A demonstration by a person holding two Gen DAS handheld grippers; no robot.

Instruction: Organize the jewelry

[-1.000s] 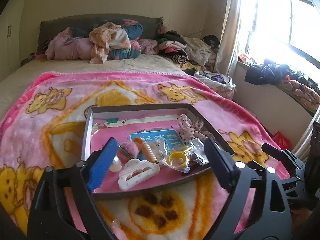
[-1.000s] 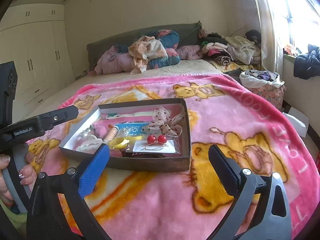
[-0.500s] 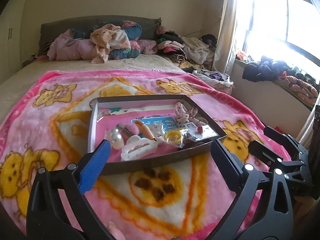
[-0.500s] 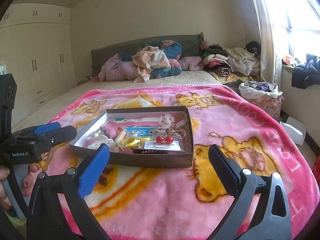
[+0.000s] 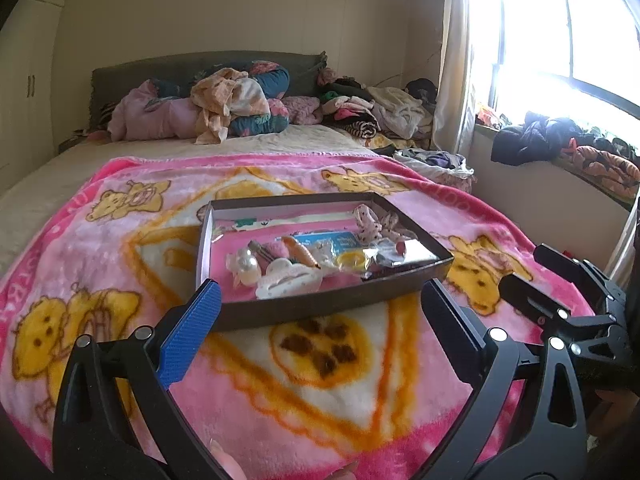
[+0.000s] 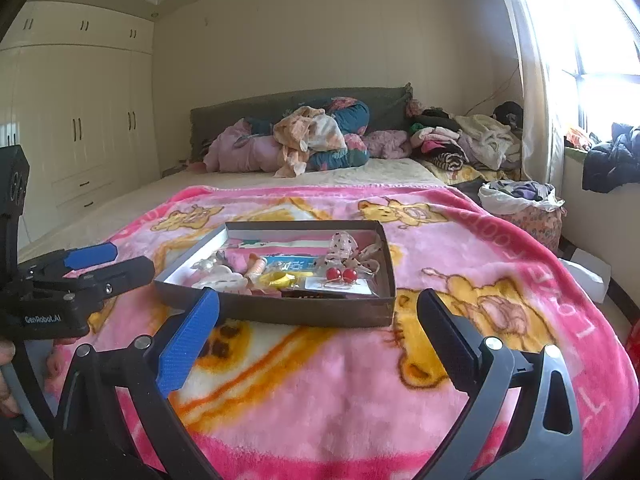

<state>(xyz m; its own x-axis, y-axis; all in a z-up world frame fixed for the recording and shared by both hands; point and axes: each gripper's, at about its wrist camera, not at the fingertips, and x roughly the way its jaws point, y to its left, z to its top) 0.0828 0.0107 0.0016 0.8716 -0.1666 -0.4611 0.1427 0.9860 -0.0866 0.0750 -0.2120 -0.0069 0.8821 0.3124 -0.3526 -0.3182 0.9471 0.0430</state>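
While both of your tools hang over the near edge of the bed, the left tool (image 5: pixel 320 320) and right tool (image 6: pixel 318 320) gape wide with nothing between their pads. The brown jewelry tray (image 6: pixel 280 312) sits mid-blanket (image 6: pixel 460 248), holding red ball earrings (image 6: pixel 342 275), a yellow ring (image 5: pixel 352 259), a white hair clip (image 5: pixel 286 280) and pearl beads (image 5: pixel 247 266).

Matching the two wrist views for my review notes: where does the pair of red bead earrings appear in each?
Left wrist view: barely visible, one red bead near the tray's right wall, behind the yellow ring.
Right wrist view: red bead earrings on a clear packet in the tray's near right corner.
Shared landmark: the yellow ring, just left of the earrings in both.
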